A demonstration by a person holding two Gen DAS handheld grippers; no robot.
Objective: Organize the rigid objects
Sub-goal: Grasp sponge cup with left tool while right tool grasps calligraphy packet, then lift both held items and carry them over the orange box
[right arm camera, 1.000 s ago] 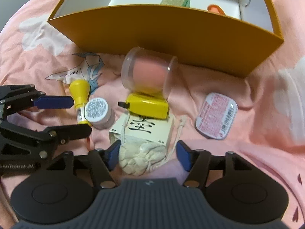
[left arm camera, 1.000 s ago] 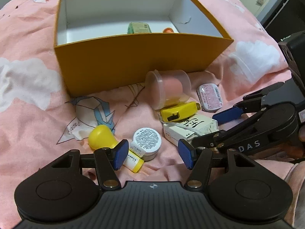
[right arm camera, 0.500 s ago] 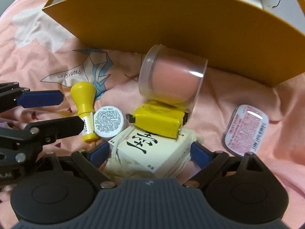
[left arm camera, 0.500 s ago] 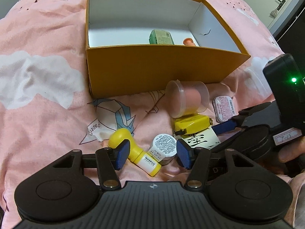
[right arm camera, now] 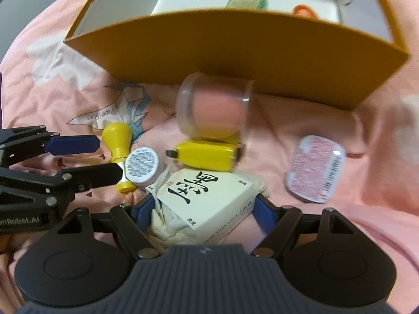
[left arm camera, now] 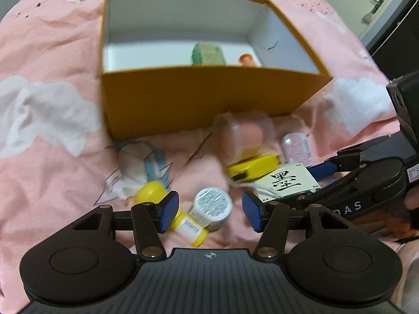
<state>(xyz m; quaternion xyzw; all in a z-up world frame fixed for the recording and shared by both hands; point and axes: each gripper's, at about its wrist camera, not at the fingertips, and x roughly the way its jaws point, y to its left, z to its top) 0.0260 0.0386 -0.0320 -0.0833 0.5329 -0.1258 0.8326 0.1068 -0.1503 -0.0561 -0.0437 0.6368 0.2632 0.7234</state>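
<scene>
Right, my right gripper (right arm camera: pixel 203 209) has its blue pads on either side of the white carton with black calligraphy (right arm camera: pixel 207 201) — pinching it, with a cream cloth pouch (right arm camera: pixel 167 226) bunched under the carton against the left pad. The carton sits tilted, one corner pointing back at the camera. My left gripper (left arm camera: pixel 208 210) is spread wide with nothing between its pads; just beyond its gap lies a small round jar with a printed label on its lid (left arm camera: pixel 213 204), touching a yellow bulb-topped bottle (left arm camera: pixel 153 196) that lies on its side behind the left pad.

Just ahead of the carton, a yellow tape-measure-like case (right arm camera: pixel 207 155) rests against a clear plastic cup (right arm camera: pixel 213 107) lying on its side with something pink inside; motion blur keeps me from saying what. To the right, apart from the rest, a flat pink-and-white tin (right arm camera: pixel 315 168) lies on the bedding.

The orange open-topped box (left arm camera: pixel 204 102) stands behind all of this on the pink cloud-print blanket (left arm camera: pixel 47 136), its white interior holding a green packet (left arm camera: pixel 208 55) and a small orange item (left arm camera: pixel 246 59) near the front wall. A printed paper-crane motif (right arm camera: pixel 125 107) shows on the blanket — between the box and the yellow bottle.
</scene>
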